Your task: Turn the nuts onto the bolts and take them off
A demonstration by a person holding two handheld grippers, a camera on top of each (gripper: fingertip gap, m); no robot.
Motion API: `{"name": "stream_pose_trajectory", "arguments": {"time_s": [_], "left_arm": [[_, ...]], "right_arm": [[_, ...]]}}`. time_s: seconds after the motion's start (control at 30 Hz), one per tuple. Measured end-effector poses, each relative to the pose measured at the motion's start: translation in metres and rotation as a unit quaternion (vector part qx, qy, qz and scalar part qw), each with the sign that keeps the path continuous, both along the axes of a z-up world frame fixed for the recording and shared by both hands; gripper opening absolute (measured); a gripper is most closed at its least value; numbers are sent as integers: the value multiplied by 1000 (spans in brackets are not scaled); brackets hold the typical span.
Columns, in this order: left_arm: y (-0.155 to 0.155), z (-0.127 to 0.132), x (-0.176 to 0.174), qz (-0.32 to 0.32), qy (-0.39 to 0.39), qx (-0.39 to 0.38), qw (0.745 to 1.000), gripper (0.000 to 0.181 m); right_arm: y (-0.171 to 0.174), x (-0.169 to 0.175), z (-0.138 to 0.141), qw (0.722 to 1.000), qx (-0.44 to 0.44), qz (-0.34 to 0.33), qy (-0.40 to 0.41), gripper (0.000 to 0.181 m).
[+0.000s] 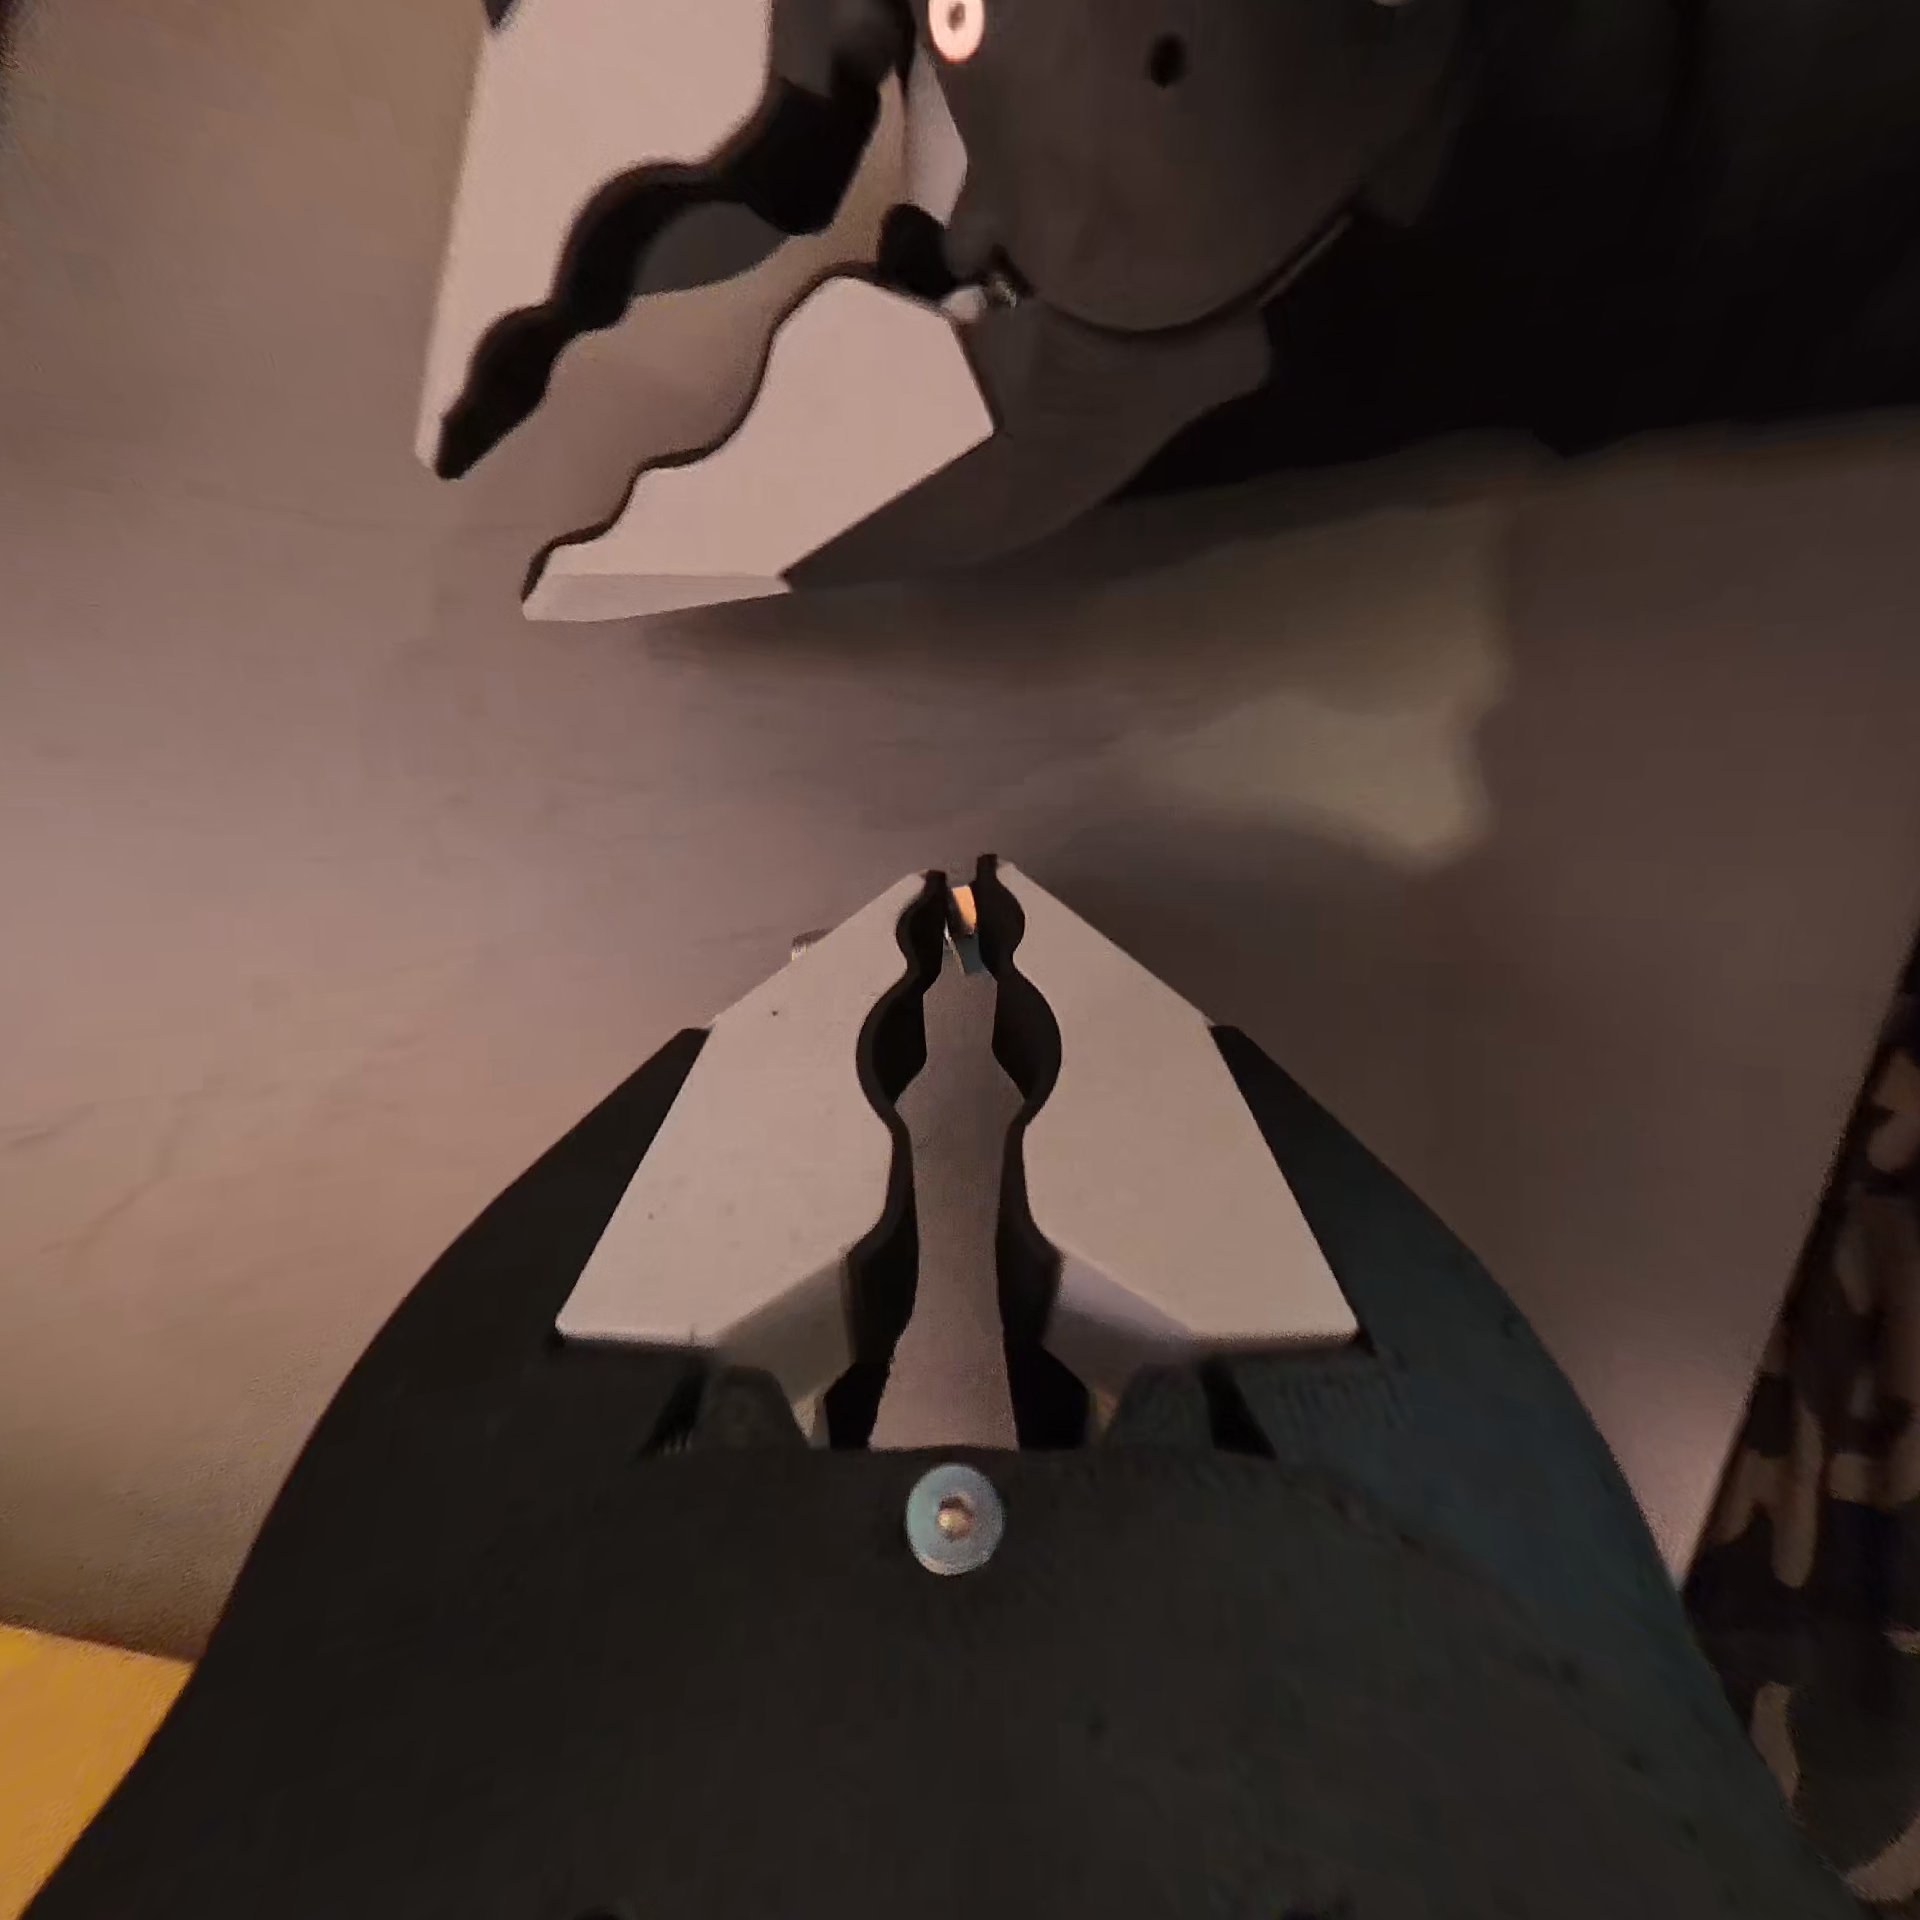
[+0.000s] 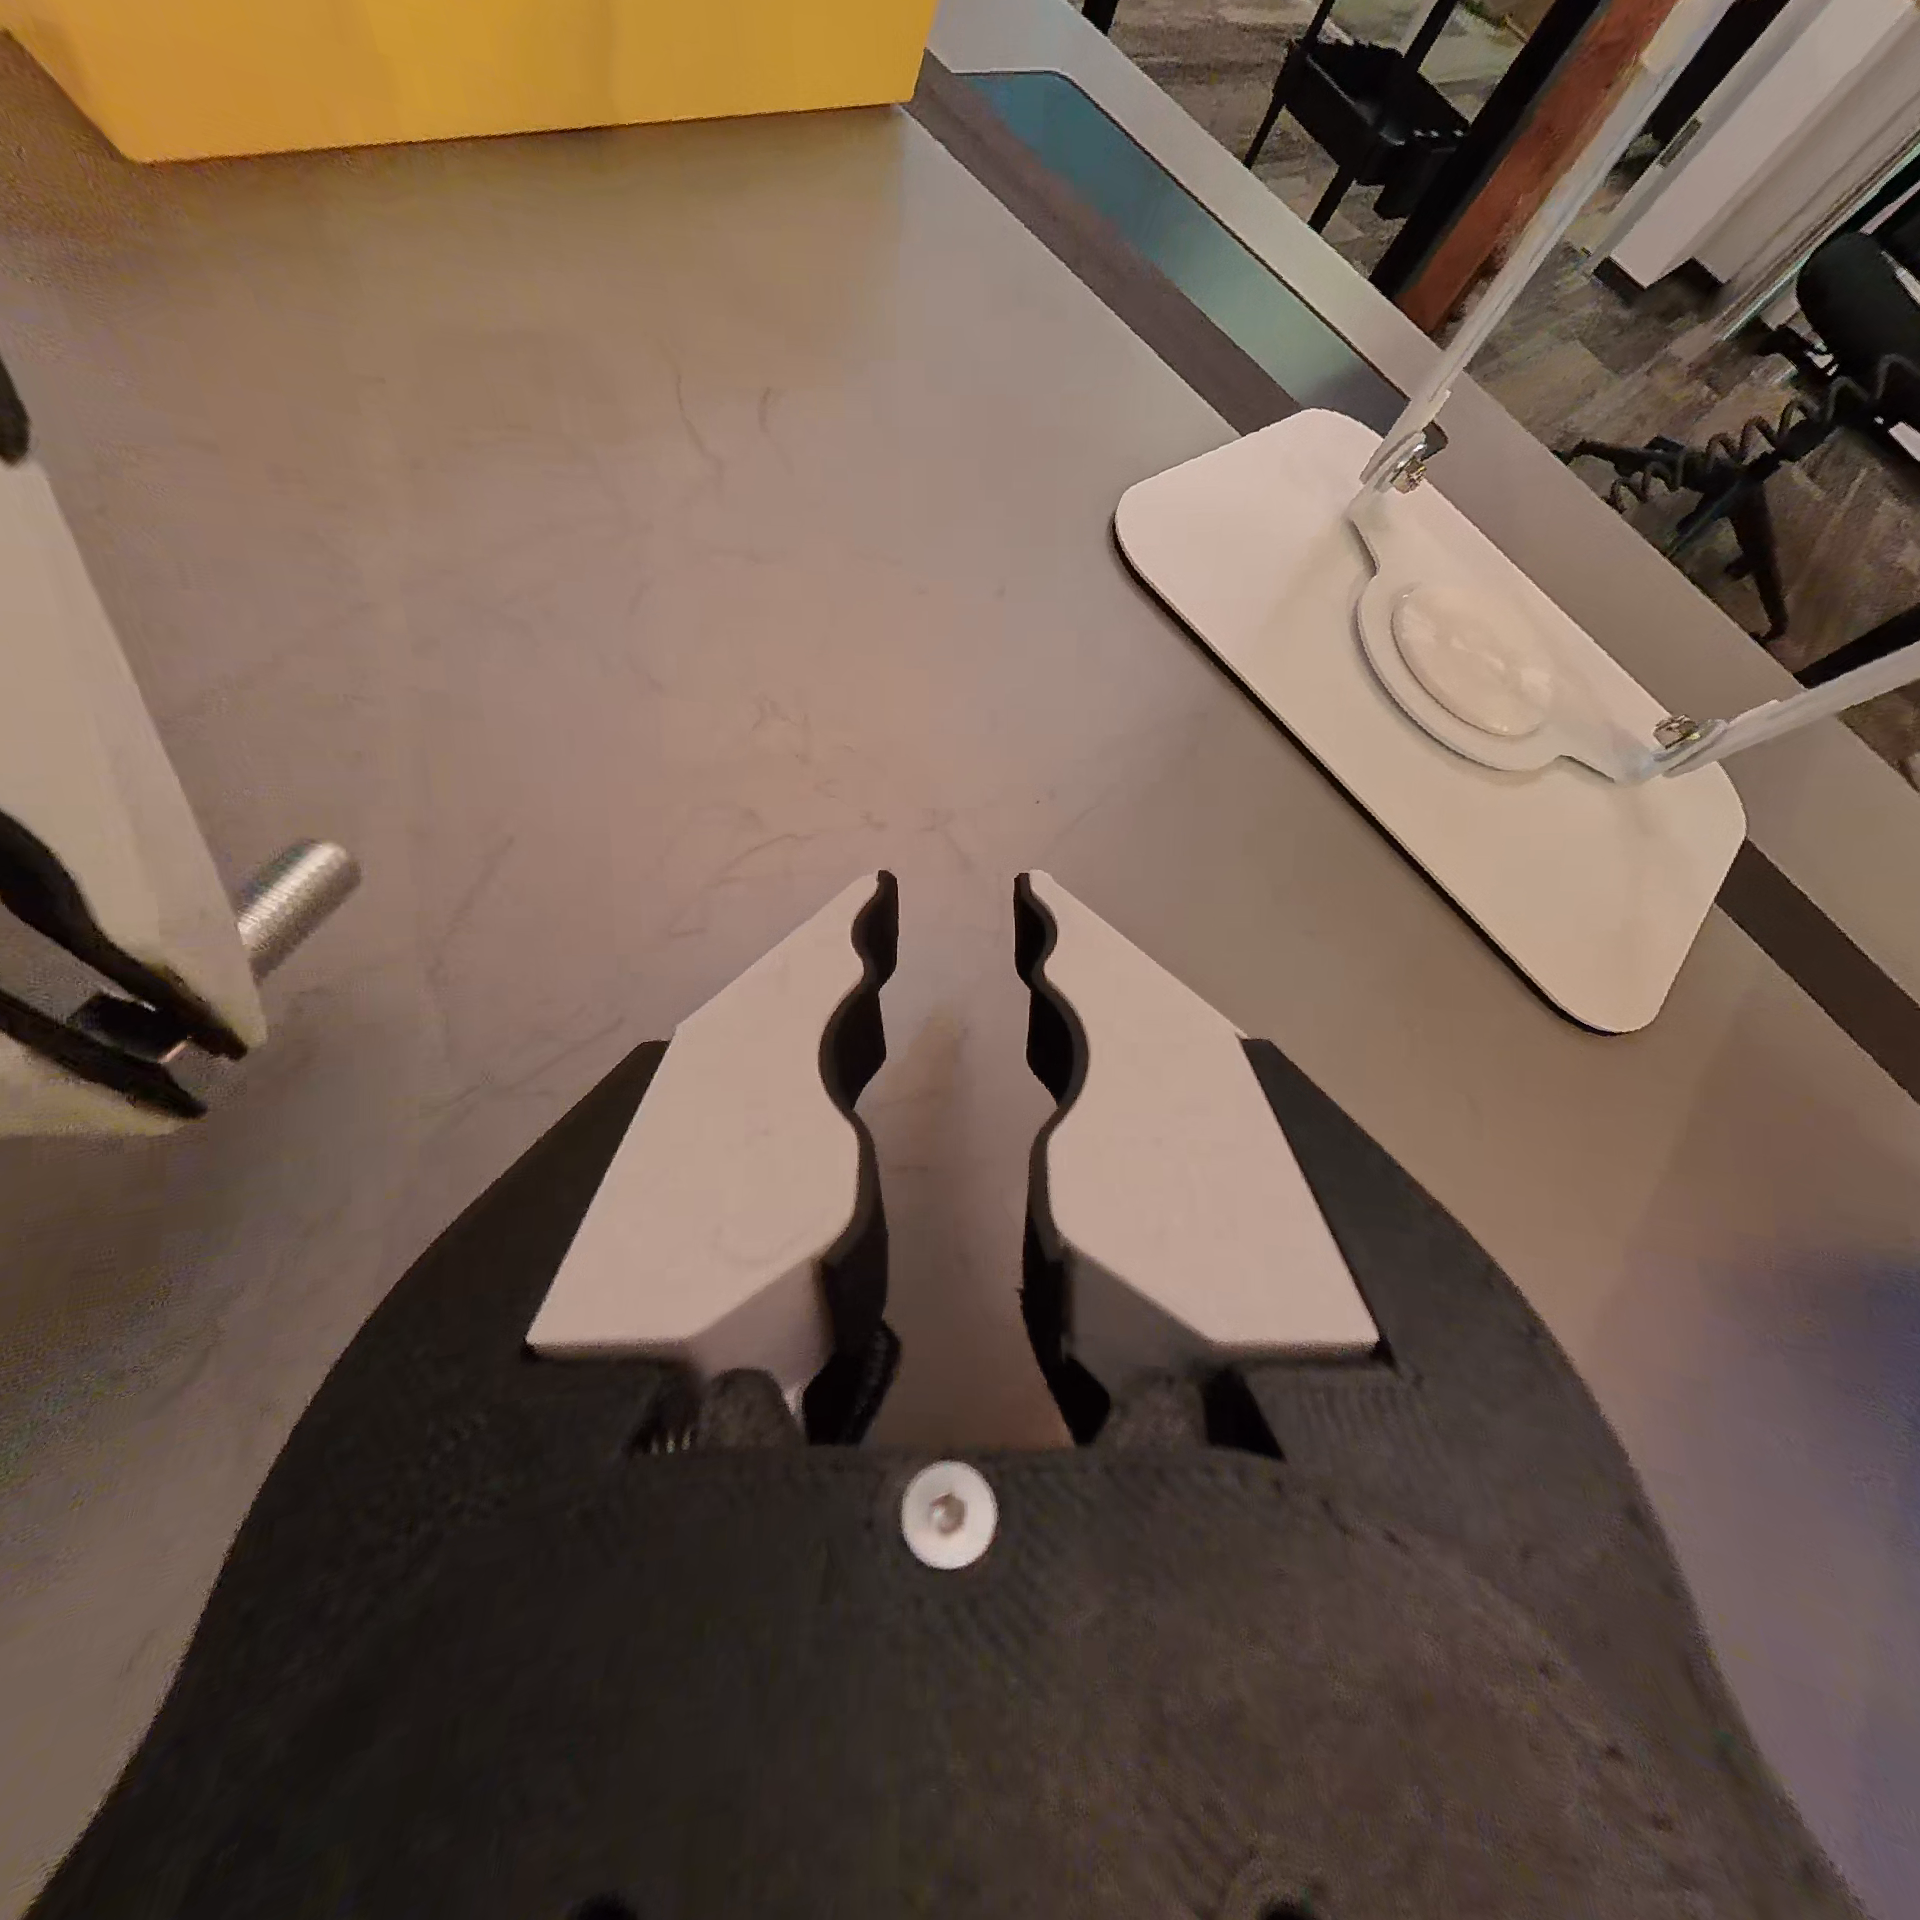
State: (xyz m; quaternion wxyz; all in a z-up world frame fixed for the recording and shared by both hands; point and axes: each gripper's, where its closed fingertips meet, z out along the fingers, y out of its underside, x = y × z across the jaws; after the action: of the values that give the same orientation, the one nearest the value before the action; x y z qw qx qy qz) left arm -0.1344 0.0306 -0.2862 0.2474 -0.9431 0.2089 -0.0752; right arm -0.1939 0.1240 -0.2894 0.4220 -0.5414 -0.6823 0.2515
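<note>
My left gripper [image 1: 961, 878] is shut on the head of a silver bolt [image 1: 961, 925], and only a sliver of metal shows between the tips. In the right wrist view the left gripper [image 2: 213, 1070] sits at the left edge, with the bolt's threaded shaft [image 2: 301, 904] sticking out sideways past its white finger. My right gripper [image 2: 954, 883] is open and empty above the grey table [image 2: 623, 520], to the right of the bolt and apart from it. It also shows in the left wrist view [image 1: 494, 530], at the top, jaws apart. No nut shows in either view.
A yellow box [image 2: 468, 73] stands at the far left of the table; its corner shows in the left wrist view [image 1: 73, 1714]. A white stand base [image 2: 1434, 717] with thin metal arms sits at the right near the table edge. Chairs stand beyond the edge. The gap from one gripper's tips to the other's is roughly 11 cm.
</note>
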Motion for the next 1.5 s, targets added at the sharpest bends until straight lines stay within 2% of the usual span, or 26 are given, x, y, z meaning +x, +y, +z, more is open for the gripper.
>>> {"name": "stream_pose_trajectory", "arguments": {"time_s": [0.1, 0.33, 0.43, 0.53, 0.63, 0.8, 0.9, 1.0, 1.07, 1.13, 1.27, 1.33, 1.5], "left_arm": [[-6, -16, 2, -13, 26, -10, 1000, 4], [-4, -30, 8, -19, 28, 12, 999, 5], [0, -23, 5, -12, 23, 32, 999, 15], [-4, -3, -4, -7, 27, 55, 998, 20], [-18, 31, -44, 16, 97, 75, 992, 17], [-57, 111, -156, 142, 182, 118, 966, 18], [-97, 123, -233, 195, 261, 70, 943, 18], [-136, 98, -289, 248, 257, -24, 934, 19], [-155, 72, -313, 266, 242, -89, 929, 20], [-162, 50, -331, 265, 242, -117, 926, 18], [-162, 15, -341, 270, 193, -161, 929, 22], [-166, 1, -345, 287, 173, -195, 922, 32], [-167, -19, -358, 324, 164, -224, 904, 36]], "right_arm": [[-1, 0, -2, 1000, 8, 3, -4, 21], [-2, 0, -3, 1000, 9, 5, -7, 21], [-2, 0, -3, 1000, 10, 6, -7, 21], [-2, 0, -3, 1000, 9, 6, -7, 20], [-2, 0, -2, 1000, 8, 6, -6, 21], [-3, 0, -3, 1000, 11, 7, -8, 20], [-3, 0, -4, 1000, 12, 7, -9, 20], [-3, 0, -4, 1000, 14, 7, -11, 20], [-3, 0, -5, 1000, 16, 8, -12, 20], [-3, 0, -5, 1000, 17, 8, -13, 20], [-3, 0, -5, 1000, 19, 8, -14, 20], [-3, 0, -6, 1000, 20, 9, -14, 20], [-3, -1, -6, 1000, 21, 10, -15, 20]]}}
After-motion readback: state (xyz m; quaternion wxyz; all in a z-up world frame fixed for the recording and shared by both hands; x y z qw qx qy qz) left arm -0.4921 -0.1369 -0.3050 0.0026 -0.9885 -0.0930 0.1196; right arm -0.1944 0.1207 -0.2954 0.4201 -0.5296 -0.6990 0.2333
